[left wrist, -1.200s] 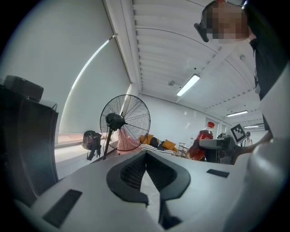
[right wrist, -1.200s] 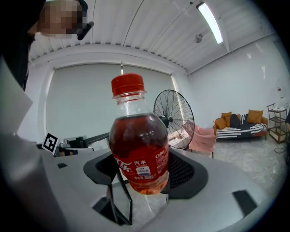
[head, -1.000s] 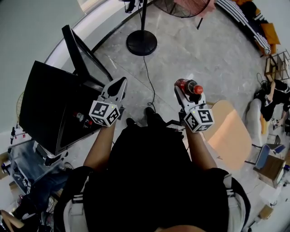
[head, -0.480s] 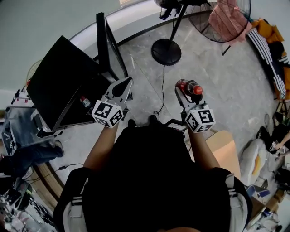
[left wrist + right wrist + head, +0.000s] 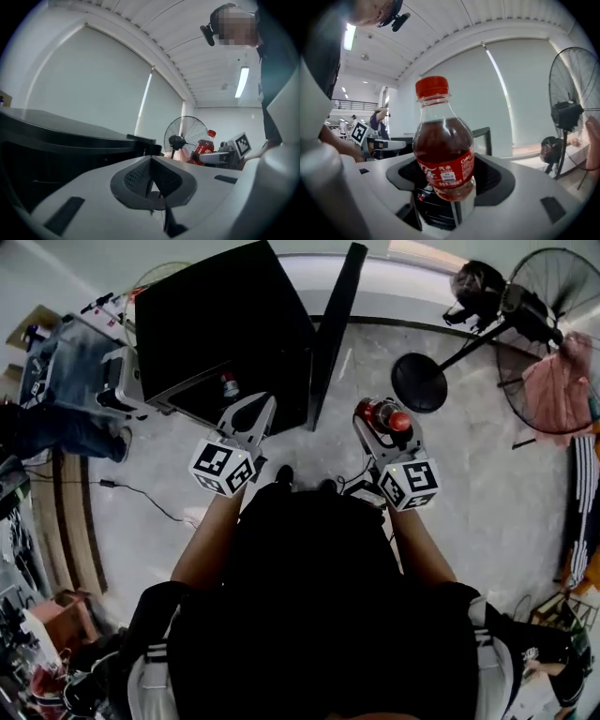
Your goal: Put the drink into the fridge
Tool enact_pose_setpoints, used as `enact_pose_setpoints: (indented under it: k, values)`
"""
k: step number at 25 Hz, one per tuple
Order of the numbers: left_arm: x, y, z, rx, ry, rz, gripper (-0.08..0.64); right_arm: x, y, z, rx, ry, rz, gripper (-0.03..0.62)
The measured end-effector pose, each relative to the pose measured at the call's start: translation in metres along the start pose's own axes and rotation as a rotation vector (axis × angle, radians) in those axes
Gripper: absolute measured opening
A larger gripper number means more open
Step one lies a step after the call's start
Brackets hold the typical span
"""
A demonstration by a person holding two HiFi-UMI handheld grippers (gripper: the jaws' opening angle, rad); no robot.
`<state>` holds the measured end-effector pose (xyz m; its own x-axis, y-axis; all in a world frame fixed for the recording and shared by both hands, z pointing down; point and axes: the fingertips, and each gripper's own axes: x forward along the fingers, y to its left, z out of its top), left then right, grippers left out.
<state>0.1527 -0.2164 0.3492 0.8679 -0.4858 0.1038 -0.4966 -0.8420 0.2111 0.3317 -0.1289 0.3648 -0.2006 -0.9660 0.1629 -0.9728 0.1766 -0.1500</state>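
The drink is a small cola bottle (image 5: pixel 386 415) with a red cap and red label, held upright in my right gripper (image 5: pixel 373 424), which is shut on its lower body. The bottle (image 5: pixel 443 154) fills the right gripper view. A black fridge (image 5: pixel 225 315) stands just ahead with its door (image 5: pixel 333 324) swung open and edge-on. One bottle (image 5: pixel 228 385) with a red cap stands inside. My left gripper (image 5: pixel 264 401) hovers in front of the opening, its jaws shut on nothing (image 5: pixel 151 180). The held bottle (image 5: pixel 205 146) shows to its right.
A standing fan's round base (image 5: pixel 422 381) sits on the marble floor right of the fridge door, and pink cloth (image 5: pixel 553 381) hangs on a second fan. A person in jeans (image 5: pixel 56 390) is at the left. A cable (image 5: pixel 141 493) trails across the floor.
The view has swung left, so the fridge has come from the left side to straight ahead of both grippers. The right gripper still holds the bottle; the left stays shut.
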Motion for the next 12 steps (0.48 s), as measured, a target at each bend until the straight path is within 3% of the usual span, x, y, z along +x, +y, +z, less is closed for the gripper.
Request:
enact_pose_setpoints:
  k: [7, 12]
  values:
    - [-0.108, 0.079, -0.004, -0.036, -0.043, 0.307, 0.015, 0.087, 0.091, -0.010, -0.047, 0.045, 0.277, 0.310]
    - [-0.158, 0.115, -0.017, -0.055, -0.062, 0.442, 0.015, 0.137, 0.143, -0.040, -0.057, 0.099, 0.383, 0.310]
